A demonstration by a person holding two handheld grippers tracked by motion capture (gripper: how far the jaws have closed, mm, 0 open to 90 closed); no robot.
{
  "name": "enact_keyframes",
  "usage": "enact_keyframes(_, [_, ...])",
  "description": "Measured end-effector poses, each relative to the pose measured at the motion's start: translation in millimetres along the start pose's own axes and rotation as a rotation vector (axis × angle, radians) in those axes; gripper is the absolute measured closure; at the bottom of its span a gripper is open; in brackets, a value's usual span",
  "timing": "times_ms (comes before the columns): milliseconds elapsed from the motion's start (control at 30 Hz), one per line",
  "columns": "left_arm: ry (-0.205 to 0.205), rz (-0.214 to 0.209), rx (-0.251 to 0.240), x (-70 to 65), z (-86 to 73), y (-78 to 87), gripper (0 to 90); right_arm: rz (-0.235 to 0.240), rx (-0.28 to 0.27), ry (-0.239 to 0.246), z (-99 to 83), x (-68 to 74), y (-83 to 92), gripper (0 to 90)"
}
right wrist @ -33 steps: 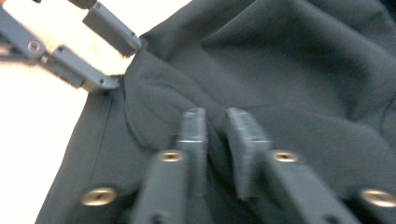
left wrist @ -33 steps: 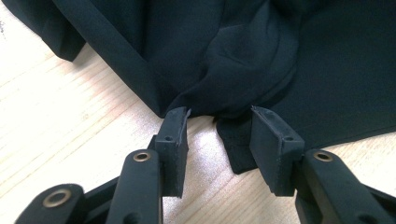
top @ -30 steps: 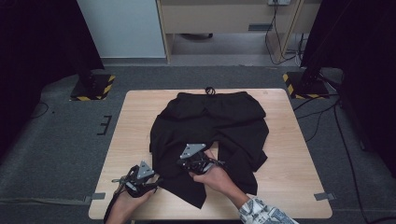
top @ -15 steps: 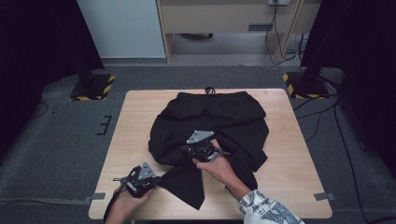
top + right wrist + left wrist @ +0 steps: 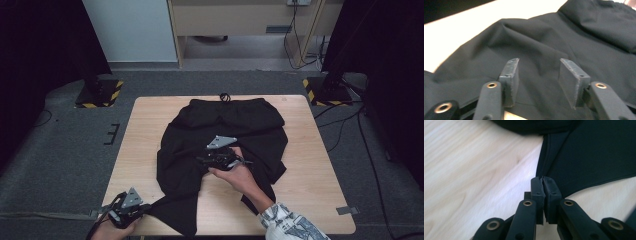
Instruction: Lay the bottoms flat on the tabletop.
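we saw the black garment (image 5: 225,135) spread over the middle of the wooden worktop (image 5: 145,125), one corner drawn out toward the lower left of the frame. there our left tool (image 5: 142,210) had its jaws pressed together on that corner's hem. our right tool (image 5: 202,161) hovered at the centre above the cloth, jaws wide apart and gripping nothing.

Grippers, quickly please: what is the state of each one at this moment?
Left gripper: closed, clamping a corner of the black shorts near the table edge.
Right gripper: open, holding nothing, above the shorts.
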State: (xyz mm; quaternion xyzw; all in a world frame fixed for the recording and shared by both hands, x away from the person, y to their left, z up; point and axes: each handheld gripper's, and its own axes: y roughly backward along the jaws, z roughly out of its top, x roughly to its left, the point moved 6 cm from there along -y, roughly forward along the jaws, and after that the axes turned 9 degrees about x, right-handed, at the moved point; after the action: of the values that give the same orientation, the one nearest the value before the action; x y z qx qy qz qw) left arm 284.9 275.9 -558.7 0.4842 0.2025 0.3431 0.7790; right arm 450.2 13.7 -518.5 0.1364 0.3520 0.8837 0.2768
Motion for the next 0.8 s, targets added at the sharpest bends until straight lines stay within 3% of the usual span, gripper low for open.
enact_keyframes(33, [0.01, 0.004, -0.019, 3.0, -0.6, 1.1, 81.1, -0.011, 0.016, 0.005, -3.0, -1.8, -2.4, 53.0])
enact_keyframes(100, [0.059, 0.026, -0.079, 12.1, 5.3, 4.2, 60.0, -0.013, 0.048, 0.002, -9.4, -3.0, -8.7, 53.7])
enact_keyframes(267, [0.136, 0.086, -0.165, 36.6, 40.6, 8.0, 44.0, 0.009, 0.087, 0.018, -21.2, 7.6, -19.8, 54.8])
enact_keyframes(333, [0.163, 0.117, -0.193, 45.4, 58.0, 4.7, 41.8, 0.011, 0.114, 0.028, -26.5, 11.5, -25.0, 55.6])
enact_keyframes(433, [0.173, 0.15, -0.209, 53.6, 79.9, -6.5, 40.3, 0.027, 0.143, 0.044, -33.2, 18.5, -31.2, 60.5])
enact_keyframes(500, [0.18, 0.142, -0.203, 57.1, 89.1, -16.3, 40.0, 0.045, 0.161, 0.055, -38.3, 25.2, -32.9, 64.4])
enact_keyframes(567, [0.179, 0.153, -0.188, 61.5, 94.4, -25.0, 39.8, 0.06, 0.156, 0.059, -42.5, 32.6, -32.4, 66.3])
enact_keyframes(633, [0.163, 0.177, -0.173, 65.8, 97.6, -31.5, 39.7, 0.098, 0.154, 0.045, -45.6, 40.5, -29.9, 68.2])
enact_keyframes(733, [0.167, 0.197, -0.174, 74.2, 101.1, -35.3, 38.2, 0.152, 0.156, 0.063, -51.1, 56.3, -25.1, 68.3])
enact_keyframes(800, [0.182, 0.181, -0.181, 77.8, 100.9, -37.5, 38.1, 0.181, 0.164, 0.08, -53.5, 64.4, -20.7, 66.6])
